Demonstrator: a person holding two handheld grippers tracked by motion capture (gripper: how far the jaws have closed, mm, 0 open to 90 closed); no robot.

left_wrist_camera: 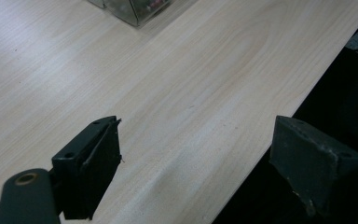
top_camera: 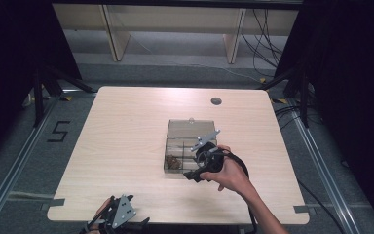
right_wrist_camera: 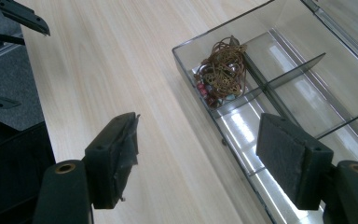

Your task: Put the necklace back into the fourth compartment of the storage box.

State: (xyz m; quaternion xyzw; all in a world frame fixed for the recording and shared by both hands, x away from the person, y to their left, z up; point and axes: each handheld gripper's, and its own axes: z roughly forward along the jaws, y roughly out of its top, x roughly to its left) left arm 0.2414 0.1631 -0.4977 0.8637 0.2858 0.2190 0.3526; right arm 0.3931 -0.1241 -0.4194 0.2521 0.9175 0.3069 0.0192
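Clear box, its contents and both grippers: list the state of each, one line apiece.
clear box: lid open, laid back flat; on the table.
tangled jewellery: heaped in one corner compartment of the box.
other compartments: look empty.
right gripper: open, nothing between the pads, over the box's near edge.
left gripper: open, empty, at the table's near edge.

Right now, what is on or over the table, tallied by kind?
Clear plastic compartment box, lid open: 1
Tangle of brown jewellery in one corner compartment: 1
Handheld grippers, both with jaws apart and nothing between them: 2, the left gripper at the near edge and the right gripper over the box
Total: 4
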